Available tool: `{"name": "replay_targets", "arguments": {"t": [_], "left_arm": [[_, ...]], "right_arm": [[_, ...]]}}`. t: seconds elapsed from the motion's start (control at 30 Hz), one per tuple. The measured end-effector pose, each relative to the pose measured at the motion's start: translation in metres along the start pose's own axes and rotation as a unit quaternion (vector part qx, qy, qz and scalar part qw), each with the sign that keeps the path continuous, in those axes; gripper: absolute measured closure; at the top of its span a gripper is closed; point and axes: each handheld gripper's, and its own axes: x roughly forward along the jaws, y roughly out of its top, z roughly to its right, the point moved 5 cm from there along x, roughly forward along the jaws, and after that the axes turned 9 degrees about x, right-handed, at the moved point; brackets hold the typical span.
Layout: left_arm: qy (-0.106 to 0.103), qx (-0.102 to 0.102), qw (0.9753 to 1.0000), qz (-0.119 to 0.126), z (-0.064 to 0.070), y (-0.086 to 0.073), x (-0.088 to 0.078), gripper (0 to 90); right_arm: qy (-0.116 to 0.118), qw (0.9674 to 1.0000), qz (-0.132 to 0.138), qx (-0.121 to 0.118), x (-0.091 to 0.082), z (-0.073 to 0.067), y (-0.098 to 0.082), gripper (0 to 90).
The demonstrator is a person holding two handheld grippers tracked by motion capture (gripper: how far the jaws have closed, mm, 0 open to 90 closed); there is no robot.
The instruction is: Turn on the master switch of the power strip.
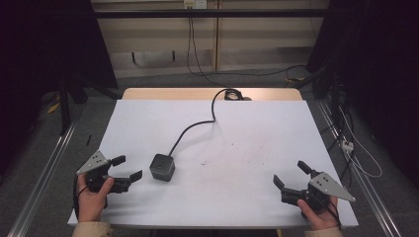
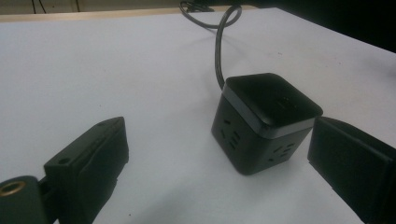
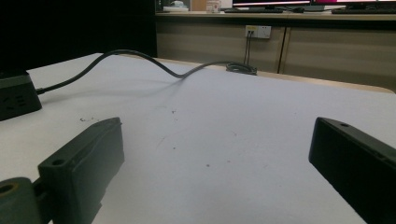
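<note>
A black cube-shaped power socket (image 1: 162, 167) (image 2: 264, 122) sits on the white table sheet (image 1: 247, 148), with sockets on its side faces. Its dark cable (image 1: 193, 126) (image 3: 140, 58) runs to the far table edge and coils there. My left gripper (image 1: 126, 168) (image 2: 219, 158) is open just left of the cube, its jaws pointing at it; the cube stands ahead of the right jaw, apart from both. My right gripper (image 1: 291, 174) (image 3: 219, 158) is open near the front right of the sheet, nothing between its jaws. The cube's edge (image 3: 16, 95) shows at the far left there.
The cable coil (image 1: 232, 94) lies on the wooden table strip at the back. Metal rails (image 1: 44, 168) run along both sides of the table. Loose cables and a plug strip (image 1: 347, 144) lie on the floor at right. The sheet bears small dark specks (image 1: 232, 145).
</note>
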Motion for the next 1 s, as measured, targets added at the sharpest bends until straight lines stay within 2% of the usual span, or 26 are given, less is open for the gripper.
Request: {"name": "replay_targets", "arguments": {"t": [0.37, 1.0], "left_arm": [[-0.002, -0.001, 1.0, -0.007, 0.0002, -0.0041, 0.0019, 5.0], [0.008, -0.003, 0.9999, -0.012, 0.0, -0.0073, 0.0044, 5.0]], "right_arm": [[-0.001, 1.0, 0.0, 0.0, -0.0006, 0.0006, -0.0001, 2.6], [-0.001, 1.0, 0.0, 0.001, -0.0013, 0.0004, -0.0003, 2.7]]}}
